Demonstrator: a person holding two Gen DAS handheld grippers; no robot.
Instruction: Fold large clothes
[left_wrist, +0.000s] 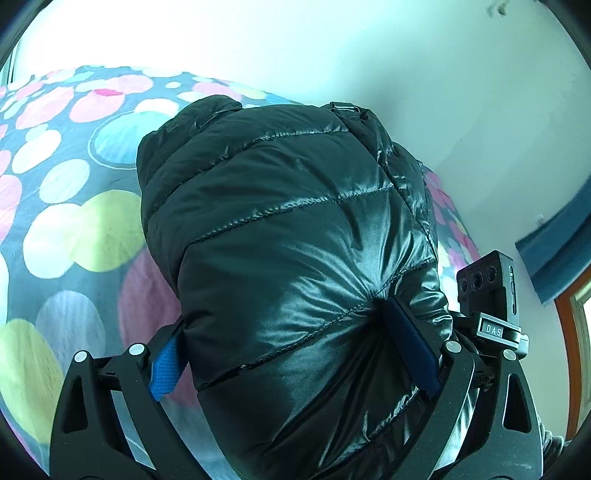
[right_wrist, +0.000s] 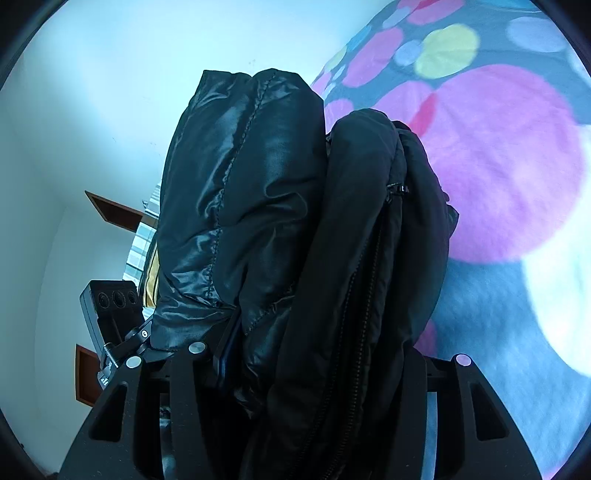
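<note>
A shiny black quilted puffer jacket (left_wrist: 277, 184) fills the middle of the left wrist view, bunched up and lifted above the bed. My left gripper (left_wrist: 282, 317) is shut on it, and both blue pads (left_wrist: 166, 365) press into the fabric from either side. In the right wrist view the same jacket (right_wrist: 258, 166) hangs in thick folds, with a matte part and its zipper (right_wrist: 369, 280) on the right. My right gripper (right_wrist: 325, 339) is shut on this bundle. The folds hide its right finger pad.
The bedspread (left_wrist: 66, 221) with large coloured dots lies under and behind the jacket, also seen as bedspread (right_wrist: 509, 166). A white wall (left_wrist: 332, 48) rises behind. A wooden door frame (left_wrist: 576, 332) and a blue edge (left_wrist: 554, 258) stand at the right. A black sensor block (right_wrist: 110, 306) sits beside the fingers.
</note>
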